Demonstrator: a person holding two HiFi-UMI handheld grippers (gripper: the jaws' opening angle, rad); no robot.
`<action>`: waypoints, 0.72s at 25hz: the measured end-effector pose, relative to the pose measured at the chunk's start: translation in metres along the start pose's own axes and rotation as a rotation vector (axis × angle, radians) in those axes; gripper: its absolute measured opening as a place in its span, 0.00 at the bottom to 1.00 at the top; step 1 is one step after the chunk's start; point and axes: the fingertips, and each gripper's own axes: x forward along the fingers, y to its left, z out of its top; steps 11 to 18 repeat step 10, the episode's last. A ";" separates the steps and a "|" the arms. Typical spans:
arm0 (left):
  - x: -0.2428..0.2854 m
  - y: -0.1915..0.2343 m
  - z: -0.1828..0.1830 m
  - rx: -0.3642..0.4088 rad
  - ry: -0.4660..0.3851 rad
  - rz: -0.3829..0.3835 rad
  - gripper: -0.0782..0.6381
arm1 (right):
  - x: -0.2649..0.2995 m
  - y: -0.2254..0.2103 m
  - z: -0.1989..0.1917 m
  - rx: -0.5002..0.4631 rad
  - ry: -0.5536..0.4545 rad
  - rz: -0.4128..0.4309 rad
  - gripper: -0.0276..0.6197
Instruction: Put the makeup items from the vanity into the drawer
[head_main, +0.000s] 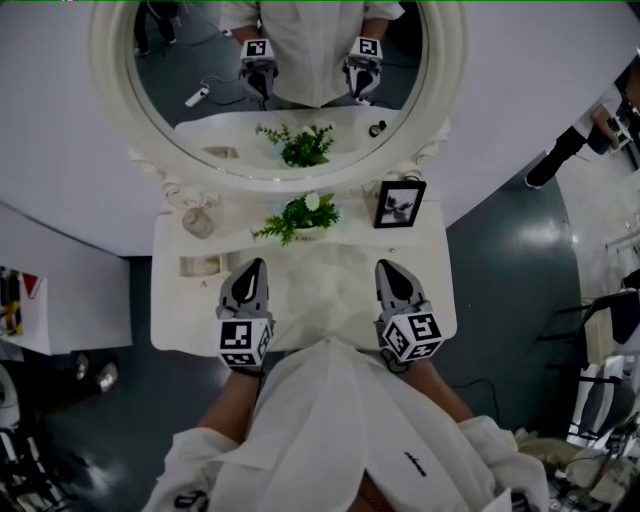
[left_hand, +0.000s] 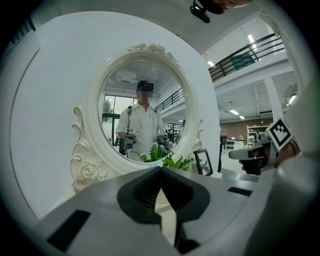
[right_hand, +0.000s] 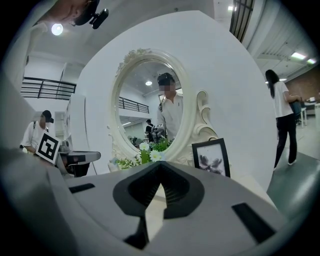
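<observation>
A white vanity (head_main: 330, 300) stands under an oval mirror (head_main: 200, 70), seen from above. The left gripper (head_main: 255, 266) and the right gripper (head_main: 388, 268) hover side by side over the front of the top. Both have their jaws closed together with nothing between them. A small plant (head_main: 298, 215) sits at the back centre, with a picture frame (head_main: 399, 204) to its right. Two makeup items lie at the left of the vanity top: a clear round piece (head_main: 198, 222) near the mirror and a pale piece (head_main: 200, 266) just left of the left gripper.
</observation>
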 end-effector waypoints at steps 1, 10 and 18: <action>0.000 0.000 0.000 0.000 0.002 -0.001 0.15 | 0.000 0.000 0.000 0.000 0.000 0.000 0.07; 0.006 -0.001 0.003 -0.027 -0.005 -0.013 0.15 | 0.004 0.002 0.001 0.000 -0.002 0.006 0.07; 0.006 -0.001 0.003 -0.027 -0.005 -0.013 0.15 | 0.004 0.002 0.001 0.000 -0.002 0.006 0.07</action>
